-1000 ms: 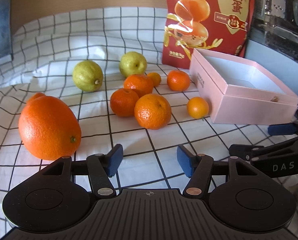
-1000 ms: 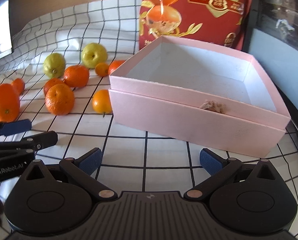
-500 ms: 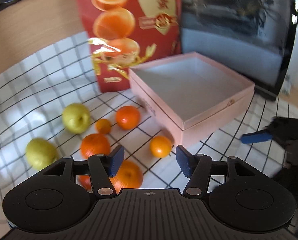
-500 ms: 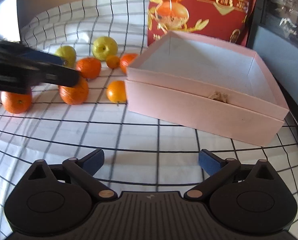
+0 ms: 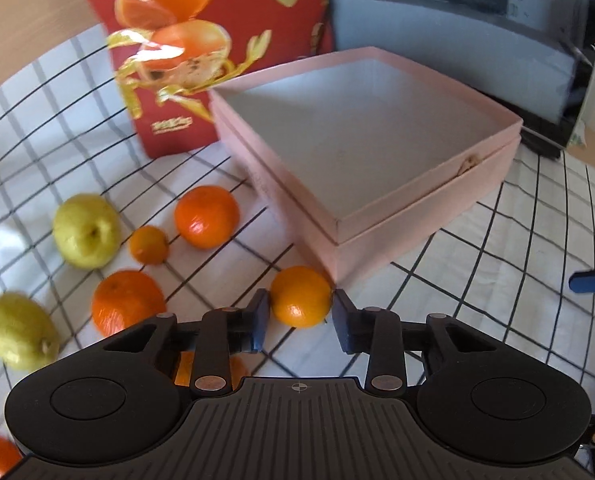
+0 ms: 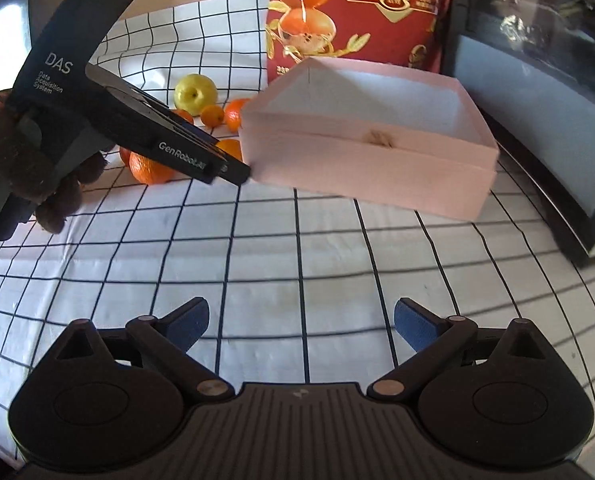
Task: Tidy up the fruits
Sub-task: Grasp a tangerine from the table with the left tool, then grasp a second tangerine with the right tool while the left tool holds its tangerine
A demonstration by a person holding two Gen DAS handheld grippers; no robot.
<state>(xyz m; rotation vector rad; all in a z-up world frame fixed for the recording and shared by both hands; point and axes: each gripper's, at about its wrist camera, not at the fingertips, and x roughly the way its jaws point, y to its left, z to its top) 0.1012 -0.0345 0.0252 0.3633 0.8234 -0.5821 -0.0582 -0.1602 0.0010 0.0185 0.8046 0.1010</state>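
Checked cloth (image 6: 297, 240), pink box (image 5: 377, 140).
Left gripper (image 5: 300, 316) jaws just closed, clamping small orange (image 5: 301, 296) beside box; right gripper (image 6: 301, 320) spread wide, empty.

Red printed bag (image 5: 217, 40) upright behind box; checked cloth (image 6: 297, 248); dark monitor (image 6: 537, 100).

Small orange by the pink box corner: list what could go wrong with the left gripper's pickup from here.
1. The left gripper has just closed on the small orange, but the fingertips touch only its near half; it may squirt out.
2. The orange sits against the pink box corner, so lifting may nudge the box.
3. Neighbouring oranges may roll.
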